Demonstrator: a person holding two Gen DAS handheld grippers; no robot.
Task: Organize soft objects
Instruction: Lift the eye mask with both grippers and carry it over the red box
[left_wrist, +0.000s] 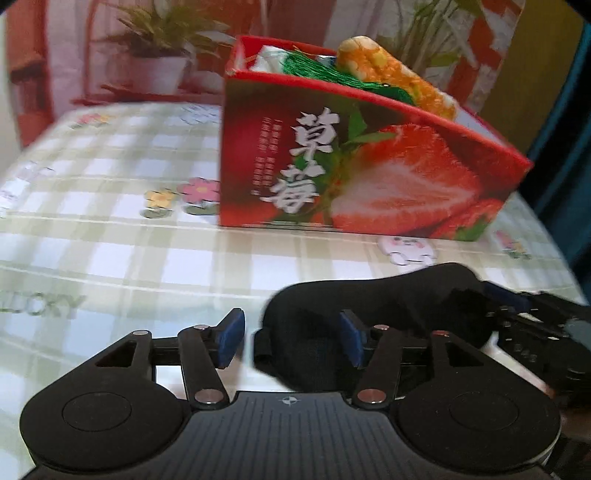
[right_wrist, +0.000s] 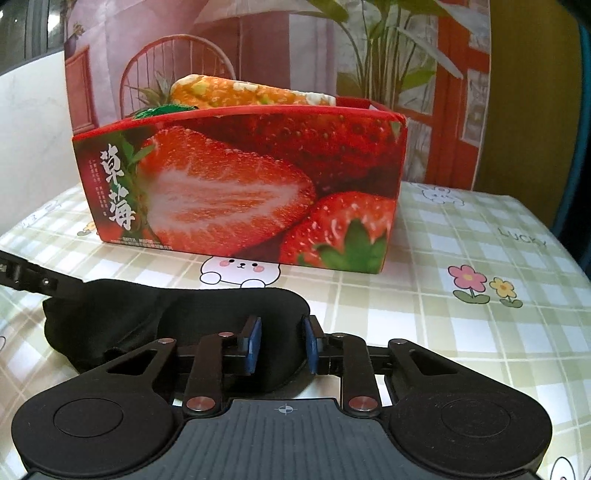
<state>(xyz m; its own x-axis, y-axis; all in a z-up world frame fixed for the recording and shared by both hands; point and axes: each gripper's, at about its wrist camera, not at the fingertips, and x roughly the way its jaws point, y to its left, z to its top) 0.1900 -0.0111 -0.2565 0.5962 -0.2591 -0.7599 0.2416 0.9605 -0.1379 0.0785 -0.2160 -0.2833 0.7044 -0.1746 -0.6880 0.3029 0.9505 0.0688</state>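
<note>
Resting near the table's front edge, a black eye mask (right_wrist: 177, 317) remains unpacked, pinched by the right gripper (right_wrist: 282, 345) while the left gripper (left_wrist: 291, 341) is spread, and the strawberry box (right_wrist: 243, 184) already holds a plush carrot (right_wrist: 243, 92).

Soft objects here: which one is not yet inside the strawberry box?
The black eye mask. It lies on the checked tablecloth in front of the box, while the orange plush and green tassel already sit inside.

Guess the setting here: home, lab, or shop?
Probably a home table: green checked tablecloth with cartoon flowers, red strawberry-print cardboard box holding soft items, and a backdrop printed with a room and plants, so possibly staged.
</note>
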